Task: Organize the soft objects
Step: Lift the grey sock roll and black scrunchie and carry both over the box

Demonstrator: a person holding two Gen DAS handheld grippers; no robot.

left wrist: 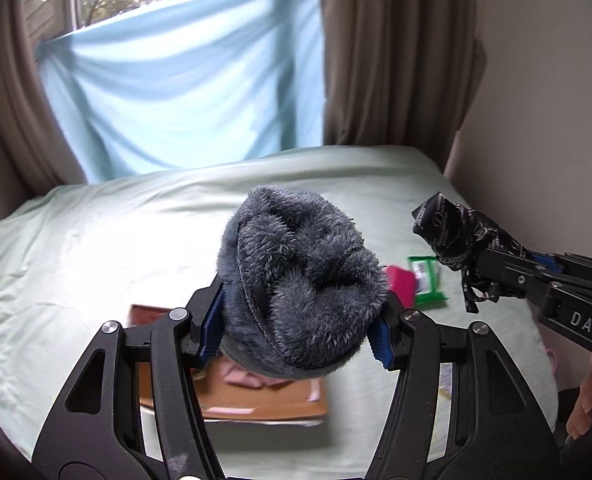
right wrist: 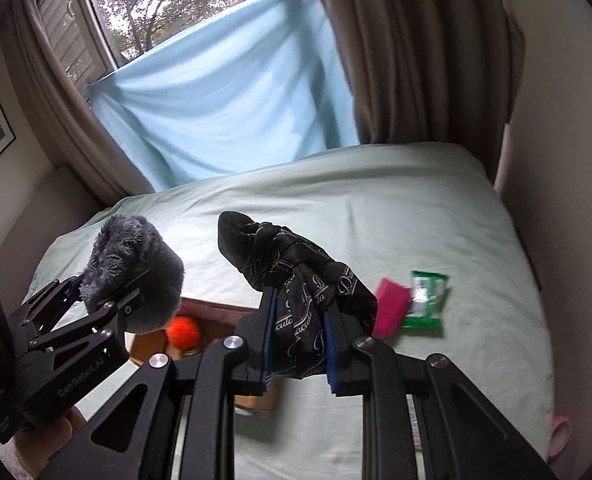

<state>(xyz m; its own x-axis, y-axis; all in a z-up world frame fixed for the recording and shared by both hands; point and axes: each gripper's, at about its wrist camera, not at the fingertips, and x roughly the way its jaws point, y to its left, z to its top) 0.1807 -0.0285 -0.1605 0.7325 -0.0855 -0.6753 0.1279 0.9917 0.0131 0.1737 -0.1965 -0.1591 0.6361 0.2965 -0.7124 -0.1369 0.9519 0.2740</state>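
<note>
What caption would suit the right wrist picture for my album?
Right tongs grip a black printed scarf over a bed; left tongs hold a grey fuzzy cloth.

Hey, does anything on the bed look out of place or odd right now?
Mildly. A green packet and a pink item lie loose on the bed, outside the cardboard box that holds an orange ball. The packet doesn't look like a soft object. Nothing looks spilled or damaged.

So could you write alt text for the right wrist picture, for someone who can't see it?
The right gripper holds a knotted black scarf above a pale green bed, while the left gripper lifts a fuzzy grey item over a cardboard box with an orange ball inside.
</note>
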